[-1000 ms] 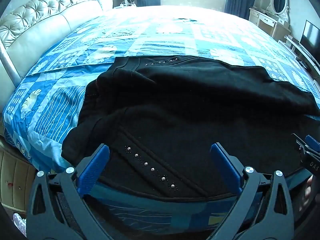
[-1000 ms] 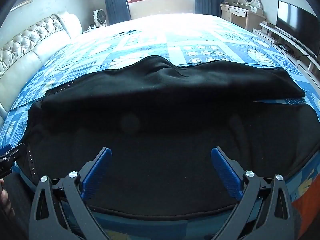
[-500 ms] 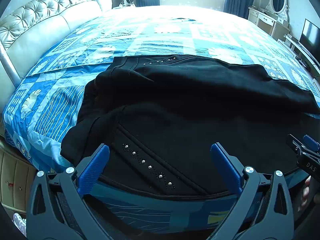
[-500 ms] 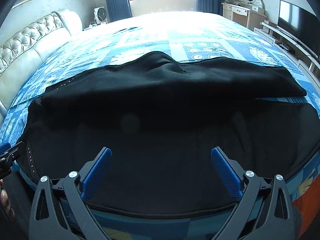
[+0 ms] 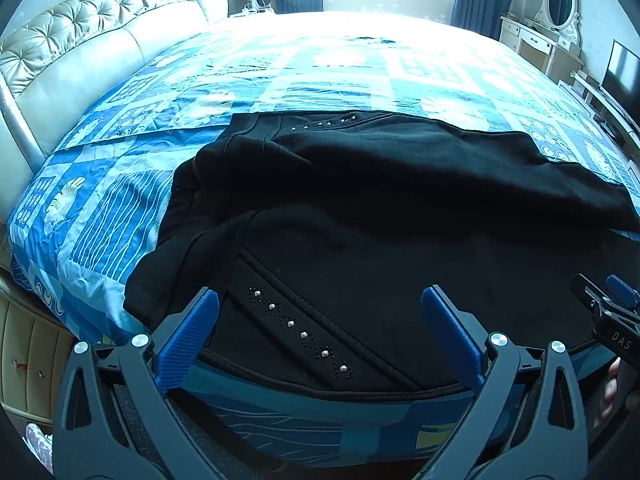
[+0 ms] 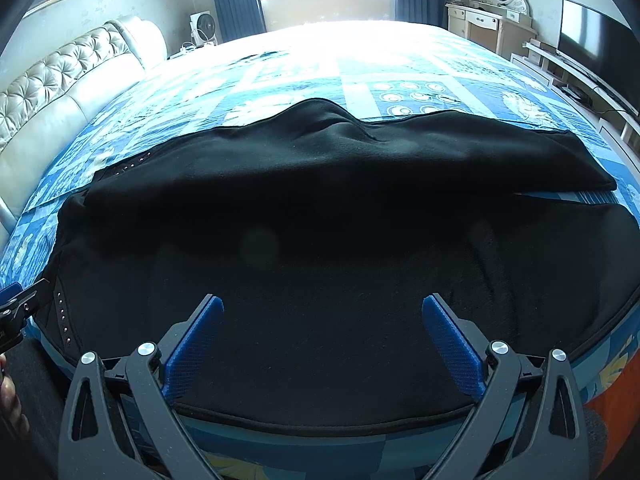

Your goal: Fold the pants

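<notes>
Left gripper [image 5: 320, 312] spread wide, holding nothing, above near hem of pants [image 5: 400, 216]. Right gripper [image 6: 322, 316] likewise spread, empty, over same near edge. Pants black, fleecy, laid sideways across blue patterned bedspread [image 5: 280, 80]; waist end bunched at left, 2 stud rows [image 5: 300, 332] along seams, far leg humped mid-length [image 6: 324, 116].

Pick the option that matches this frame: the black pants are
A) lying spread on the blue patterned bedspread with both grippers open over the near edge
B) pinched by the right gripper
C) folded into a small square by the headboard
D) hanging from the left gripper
A: the black pants lie spread across the bedspread, and the left gripper and right gripper both have their jaws wide apart, with nothing between them.
</notes>
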### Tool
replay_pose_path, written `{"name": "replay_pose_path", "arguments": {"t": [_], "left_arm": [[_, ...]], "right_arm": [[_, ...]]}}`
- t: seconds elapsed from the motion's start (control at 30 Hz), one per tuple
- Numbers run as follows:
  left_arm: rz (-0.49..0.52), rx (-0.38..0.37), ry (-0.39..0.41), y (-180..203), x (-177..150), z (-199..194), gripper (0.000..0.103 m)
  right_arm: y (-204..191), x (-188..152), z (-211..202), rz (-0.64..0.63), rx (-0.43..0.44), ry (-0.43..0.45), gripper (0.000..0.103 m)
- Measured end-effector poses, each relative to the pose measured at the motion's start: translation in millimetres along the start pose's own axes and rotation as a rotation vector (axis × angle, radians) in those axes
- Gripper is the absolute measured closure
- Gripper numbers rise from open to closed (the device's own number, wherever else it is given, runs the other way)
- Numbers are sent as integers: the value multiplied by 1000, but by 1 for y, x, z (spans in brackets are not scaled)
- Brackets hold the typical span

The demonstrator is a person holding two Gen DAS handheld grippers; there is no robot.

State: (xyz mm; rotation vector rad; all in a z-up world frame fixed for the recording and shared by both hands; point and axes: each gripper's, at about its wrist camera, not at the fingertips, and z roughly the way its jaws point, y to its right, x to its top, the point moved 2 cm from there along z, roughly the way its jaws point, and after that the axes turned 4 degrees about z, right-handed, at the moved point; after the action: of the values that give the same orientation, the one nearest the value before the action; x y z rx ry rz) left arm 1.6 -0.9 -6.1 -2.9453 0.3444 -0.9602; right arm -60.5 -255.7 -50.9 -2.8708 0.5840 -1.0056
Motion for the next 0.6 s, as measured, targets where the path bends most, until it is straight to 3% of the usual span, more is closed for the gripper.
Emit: {"name": "replay_pose_path", "arguments": {"t": [0.6], "left_arm": [[10,8,12,0,0,-1,2]], "right_arm": [[1,-2,3,8,6,-14,4]]}}
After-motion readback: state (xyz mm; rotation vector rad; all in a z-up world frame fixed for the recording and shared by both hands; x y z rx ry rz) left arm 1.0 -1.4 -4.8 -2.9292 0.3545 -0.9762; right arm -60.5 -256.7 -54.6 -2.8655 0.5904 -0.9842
